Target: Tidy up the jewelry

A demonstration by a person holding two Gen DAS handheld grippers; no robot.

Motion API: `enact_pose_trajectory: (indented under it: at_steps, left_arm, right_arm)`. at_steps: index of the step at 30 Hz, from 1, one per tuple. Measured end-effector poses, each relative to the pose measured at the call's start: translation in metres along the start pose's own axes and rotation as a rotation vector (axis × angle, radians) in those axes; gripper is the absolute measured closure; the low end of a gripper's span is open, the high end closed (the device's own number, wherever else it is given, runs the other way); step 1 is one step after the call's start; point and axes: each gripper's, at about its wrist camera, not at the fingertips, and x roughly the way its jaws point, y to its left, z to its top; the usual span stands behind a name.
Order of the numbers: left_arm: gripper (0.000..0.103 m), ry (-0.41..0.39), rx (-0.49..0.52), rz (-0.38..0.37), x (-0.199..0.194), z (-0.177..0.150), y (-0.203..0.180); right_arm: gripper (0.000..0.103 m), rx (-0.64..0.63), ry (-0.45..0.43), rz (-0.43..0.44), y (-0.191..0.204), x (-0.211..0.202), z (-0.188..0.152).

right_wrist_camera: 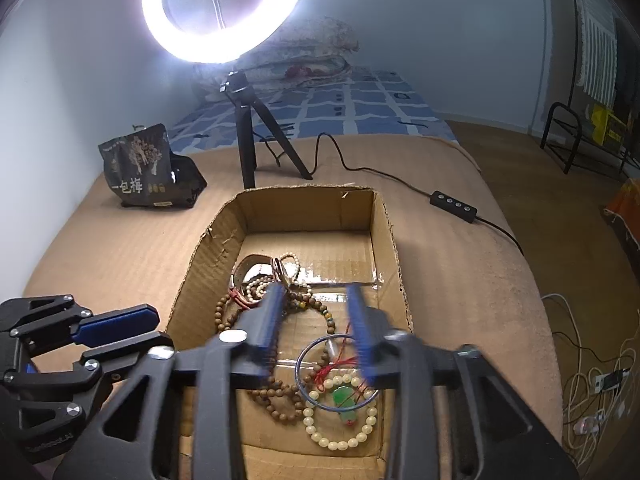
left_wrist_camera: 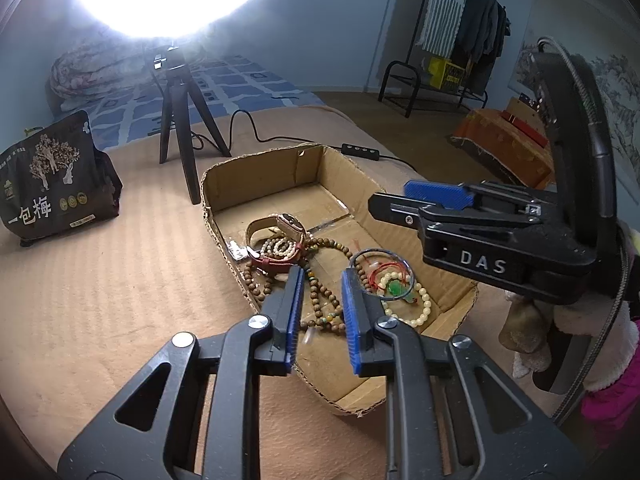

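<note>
An open cardboard box (left_wrist_camera: 260, 178) (right_wrist_camera: 304, 210) on the tan bedcover holds the jewelry: a watch with a tan strap (left_wrist_camera: 286, 224), a long brown wooden bead string (left_wrist_camera: 320, 292) (right_wrist_camera: 280, 396), a cream bead bracelet (left_wrist_camera: 420, 312) (right_wrist_camera: 340, 440), a clear blue bangle (left_wrist_camera: 380, 254) (right_wrist_camera: 304, 360) and a green pendant on red cord (left_wrist_camera: 394, 289) (right_wrist_camera: 342, 398). My left gripper (left_wrist_camera: 320, 276) is open and empty above the brown beads. My right gripper (right_wrist_camera: 314, 292) is open and empty above the box; it also shows in the left wrist view (left_wrist_camera: 424, 196).
A ring light on a black tripod (left_wrist_camera: 180, 120) (right_wrist_camera: 248, 136) stands behind the box, its cable and switch (left_wrist_camera: 362, 151) (right_wrist_camera: 454, 204) trailing right. A dark snack bag (left_wrist_camera: 48, 188) (right_wrist_camera: 140, 168) stands at the left. A clothes rack (left_wrist_camera: 460, 40) is across the room.
</note>
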Motion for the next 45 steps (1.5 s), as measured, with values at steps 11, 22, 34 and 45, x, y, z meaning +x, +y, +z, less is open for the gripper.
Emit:
enact_pose_trajectory:
  at_steps: [11, 22, 34, 45]
  left_arm:
    - [0.027, -0.032, 0.021, 0.027, -0.004, -0.002, -0.004]
    - [0.027, -0.026, 0.017, 0.041, -0.009, -0.002, -0.005]
    - [0.027, -0.06, 0.019, 0.054, -0.033, 0.001, -0.006]
    - [0.027, -0.102, 0.004, 0.064, -0.073, -0.005, 0.004]
  right_arm:
    - [0.032, 0.027, -0.018, -0.027, -0.003, -0.004, 0.002]
    - [0.03, 0.028, -0.015, -0.051, 0.0, -0.012, 0.0]
    - [0.03, 0.016, -0.049, -0.069, 0.009, -0.039, 0.003]
    - [0.03, -0.002, -0.084, -0.091, 0.028, -0.071, 0.005]
